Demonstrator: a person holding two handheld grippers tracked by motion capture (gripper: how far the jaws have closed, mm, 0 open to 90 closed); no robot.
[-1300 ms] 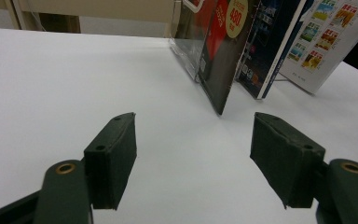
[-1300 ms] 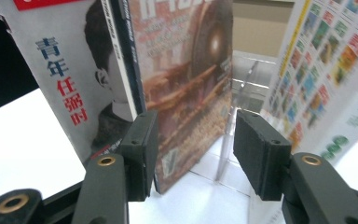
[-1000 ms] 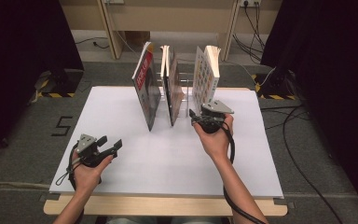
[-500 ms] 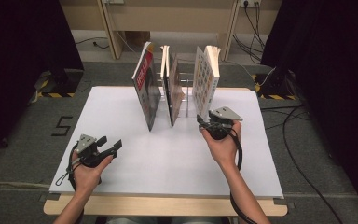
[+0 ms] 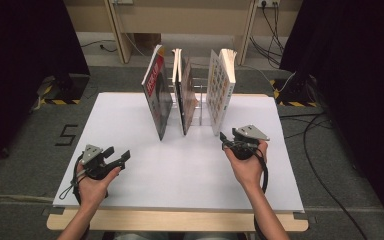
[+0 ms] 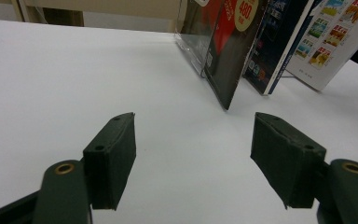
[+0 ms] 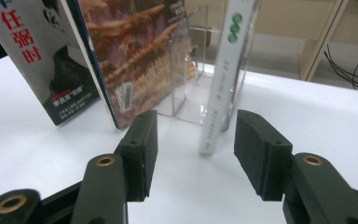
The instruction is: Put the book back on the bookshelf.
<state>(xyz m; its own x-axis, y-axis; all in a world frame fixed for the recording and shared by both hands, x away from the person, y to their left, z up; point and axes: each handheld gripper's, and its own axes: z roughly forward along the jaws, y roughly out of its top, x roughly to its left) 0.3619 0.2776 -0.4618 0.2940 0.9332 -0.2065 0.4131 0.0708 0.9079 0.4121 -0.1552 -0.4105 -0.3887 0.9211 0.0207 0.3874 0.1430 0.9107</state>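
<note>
Three books stand upright in a clear acrylic rack point(image 5: 198, 102) at the back middle of the white table point(image 5: 130, 115): a red-covered book point(image 5: 156, 95), a middle book point(image 5: 184, 92) and a white book point(image 5: 221, 87). My right gripper point(image 5: 224, 141) hovers open just in front of the white book's foot, touching nothing. In the right gripper view its jaws point(image 7: 193, 149) frame the white book's spine point(image 7: 223, 79), which stands farther off. My left gripper point(image 5: 120, 153) rests open at the near left, well short of the red-covered book point(image 6: 233, 42), with only bare table between its jaws point(image 6: 193, 154).
A light wooden strip point(image 5: 180, 220) edges the table's near side. Beyond the table lie grey floor, cables point(image 5: 325, 130) at the right and wooden frame legs point(image 5: 117, 30) at the back. Wide bare table lies between my two hands.
My right gripper has drawn back from the foot of the white book toward the near edge. My left gripper has stayed where it was.
</note>
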